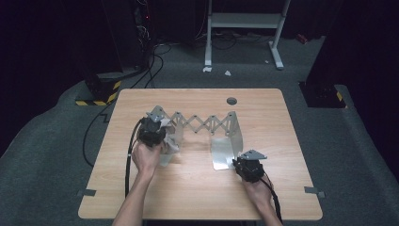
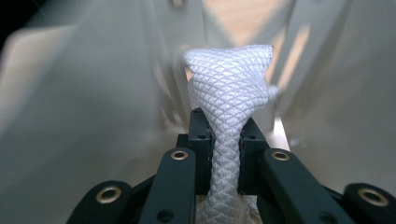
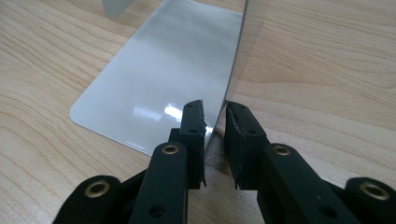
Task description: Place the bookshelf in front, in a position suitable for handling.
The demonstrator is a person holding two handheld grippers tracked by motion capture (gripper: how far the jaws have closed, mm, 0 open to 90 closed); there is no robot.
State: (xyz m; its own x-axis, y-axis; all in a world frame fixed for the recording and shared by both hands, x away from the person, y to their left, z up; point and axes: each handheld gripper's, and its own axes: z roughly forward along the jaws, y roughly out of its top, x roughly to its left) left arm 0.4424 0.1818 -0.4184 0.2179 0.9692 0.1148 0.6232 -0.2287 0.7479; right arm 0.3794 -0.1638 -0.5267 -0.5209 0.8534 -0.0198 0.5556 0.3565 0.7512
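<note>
- We hold a white cloth point(image 2: 227, 107) pinched in the left gripper point(image 1: 151, 131), jaws clamped on a bunched fold of it, at the left end of the rack point(image 1: 202, 125).
- The right gripper point(image 3: 215, 122) closes narrowly on the rack's upright end plate point(image 3: 236, 51), near the right side of the table point(image 1: 197, 188), steadying it.
- The step, we judge, is hanging the cloth on the rack (or wiping it; we cannot tell which).
- Next we need the left hand to lift the cloth over the top edge while the right keeps the rack from sliding.
</note>
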